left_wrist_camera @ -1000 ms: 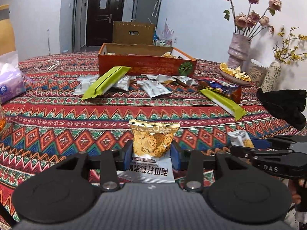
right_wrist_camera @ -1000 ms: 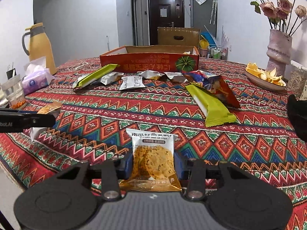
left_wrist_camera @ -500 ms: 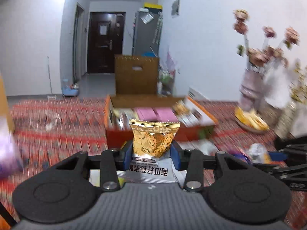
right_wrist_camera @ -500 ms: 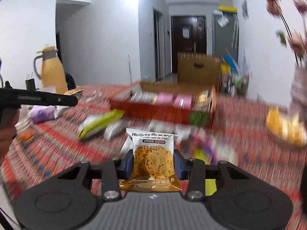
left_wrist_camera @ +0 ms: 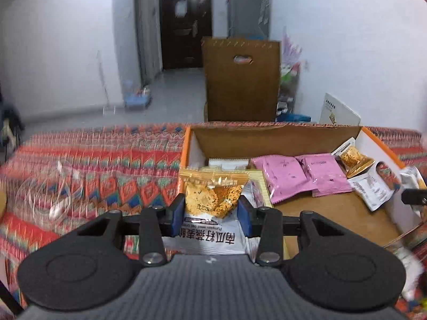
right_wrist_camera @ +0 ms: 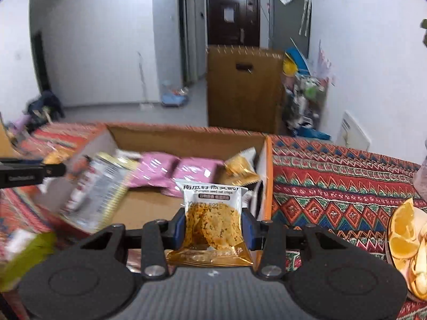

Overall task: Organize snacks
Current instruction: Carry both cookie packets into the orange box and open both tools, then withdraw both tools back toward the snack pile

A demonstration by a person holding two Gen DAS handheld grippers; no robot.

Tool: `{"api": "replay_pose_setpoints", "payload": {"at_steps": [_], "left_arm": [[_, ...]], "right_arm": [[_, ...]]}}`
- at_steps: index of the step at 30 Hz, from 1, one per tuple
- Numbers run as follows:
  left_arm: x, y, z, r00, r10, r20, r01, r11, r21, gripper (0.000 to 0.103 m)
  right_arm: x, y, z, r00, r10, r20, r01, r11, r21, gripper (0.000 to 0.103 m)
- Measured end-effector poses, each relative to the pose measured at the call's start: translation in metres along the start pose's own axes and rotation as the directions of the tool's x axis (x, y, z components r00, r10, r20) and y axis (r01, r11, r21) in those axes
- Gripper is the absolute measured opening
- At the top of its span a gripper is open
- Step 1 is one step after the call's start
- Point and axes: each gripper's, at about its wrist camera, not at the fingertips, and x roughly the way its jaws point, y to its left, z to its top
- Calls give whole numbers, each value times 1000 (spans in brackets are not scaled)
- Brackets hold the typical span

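Pinching a gold-and-white foil packet of oat crisp [left_wrist_camera: 213, 200], the left claw [left_wrist_camera: 212, 214] is hovering over the left end of the open orange cardboard box [left_wrist_camera: 277, 133] on the patterned counter [left_wrist_camera: 106, 170]; the right claw [right_wrist_camera: 213, 226] is gripping a matching packet [right_wrist_camera: 212, 213] above the box's right end. Releasing too near either wall could be dropping a packet outside. Pink sachets [left_wrist_camera: 301, 176] and other wrappers are crowding the floor; a plate of orange slices [right_wrist_camera: 403, 237] is sitting near the right claw.
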Motion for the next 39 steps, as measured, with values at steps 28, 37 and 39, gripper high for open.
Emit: {"api": "replay_pose_setpoints", "payload": {"at_steps": [28, 37, 39], "left_arm": [[-215, 13, -35, 985, -42, 167, 46, 999, -20, 84], [-323, -9, -129, 959, -36, 279, 35, 999, 6, 101], [-337, -15, -154, 960, -38, 277, 38, 999, 5, 103]], "right_arm": [[-197, 11, -43, 979, 40, 198, -28, 998, -60, 85], [-282, 27, -138, 961, 74, 268, -52, 995, -89, 94], [-293, 31, -160, 964, 66, 256, -42, 994, -100, 97]]}}
